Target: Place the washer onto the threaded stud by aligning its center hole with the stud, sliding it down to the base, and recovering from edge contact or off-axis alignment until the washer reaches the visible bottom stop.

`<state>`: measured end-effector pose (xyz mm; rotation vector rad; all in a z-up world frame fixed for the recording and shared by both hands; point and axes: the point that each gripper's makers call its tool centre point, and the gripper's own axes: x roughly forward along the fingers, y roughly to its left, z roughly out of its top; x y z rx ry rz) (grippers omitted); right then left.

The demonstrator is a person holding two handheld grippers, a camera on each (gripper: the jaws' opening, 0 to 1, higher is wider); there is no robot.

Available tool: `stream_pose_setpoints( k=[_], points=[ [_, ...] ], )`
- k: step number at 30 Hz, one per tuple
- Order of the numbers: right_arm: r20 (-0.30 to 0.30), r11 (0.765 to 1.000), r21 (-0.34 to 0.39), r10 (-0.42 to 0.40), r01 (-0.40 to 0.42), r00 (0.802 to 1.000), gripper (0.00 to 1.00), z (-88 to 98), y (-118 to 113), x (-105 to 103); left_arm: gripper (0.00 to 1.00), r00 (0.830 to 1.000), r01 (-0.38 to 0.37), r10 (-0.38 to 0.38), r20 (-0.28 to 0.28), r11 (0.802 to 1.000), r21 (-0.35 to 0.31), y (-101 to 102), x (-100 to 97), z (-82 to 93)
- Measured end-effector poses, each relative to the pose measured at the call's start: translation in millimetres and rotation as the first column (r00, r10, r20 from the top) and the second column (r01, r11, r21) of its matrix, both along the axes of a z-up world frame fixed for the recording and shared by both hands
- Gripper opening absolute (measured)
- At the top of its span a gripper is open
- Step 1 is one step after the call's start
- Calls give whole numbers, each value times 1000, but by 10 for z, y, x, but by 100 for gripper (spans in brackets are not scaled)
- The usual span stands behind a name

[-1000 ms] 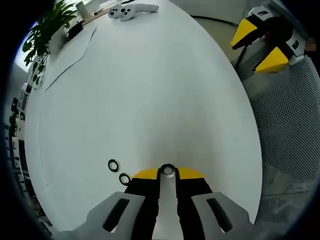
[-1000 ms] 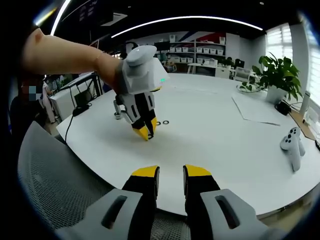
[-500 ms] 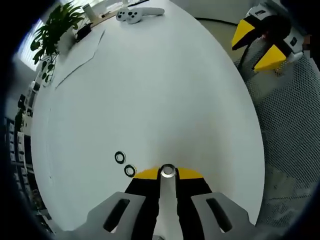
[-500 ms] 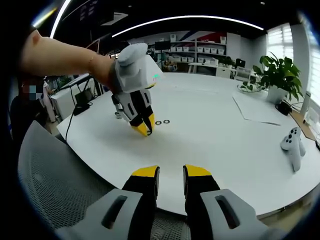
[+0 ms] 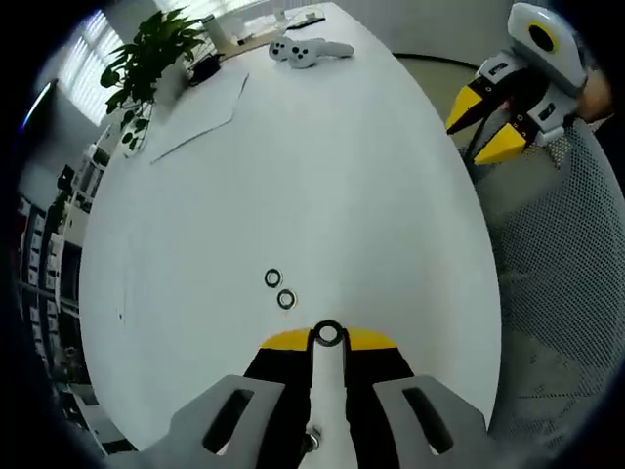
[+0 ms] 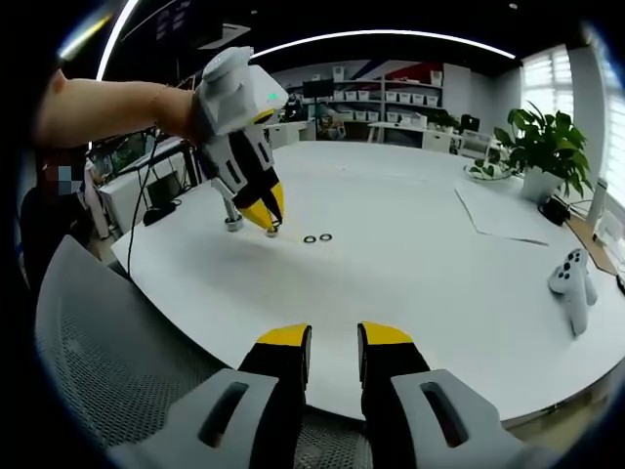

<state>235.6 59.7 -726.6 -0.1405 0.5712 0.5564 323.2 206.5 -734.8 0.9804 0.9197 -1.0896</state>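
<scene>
Lifted since half a second ago, the left gripper (image 6: 264, 217) now hangs higher above the white desk (image 6: 439, 264) in the right gripper view, its yellow tips just over a small upright stud (image 6: 232, 217) near the desk's far left edge — whether the tips touch the stud or anything on it cannot be told. In the left gripper view the same gripper (image 5: 328, 338) has its two jaws pressed close, and a washer (image 5: 328, 335) sits pinched between the yellow tips, its hole facing the camera. Two more washers (image 5: 279, 289) lie flat on the desk just beyond the tips, a little to the left, side by side and nearly touching; in the right gripper view they show as a pair of small dark rings to the right of the stud. The right gripper (image 6: 332, 344) hovers over the near edge of the desk, well apart from the washers, its jaws slightly parted with nothing between them. A white game controller (image 6: 572, 283) rests on the desk at the right, a sheet of paper (image 6: 503, 213) lies farther back, and a potted plant (image 6: 539, 147) stands beyond that. A grey mesh chair back (image 6: 107, 362) shows at the near left.
</scene>
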Motion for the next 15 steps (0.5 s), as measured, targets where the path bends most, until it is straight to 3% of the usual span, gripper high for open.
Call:
stream_pose_setpoints(
  k=[8, 15],
  points=[
    [4, 1000, 10, -7, 7, 1000, 22, 4, -7, -8, 9, 998, -56, 56, 39, 998, 8, 320, 51, 150],
    [-38, 1000, 14, -17, 18, 999, 22, -45, -19, -25, 9, 994, -100, 100, 42, 995, 6, 546, 98, 198]
  ],
)
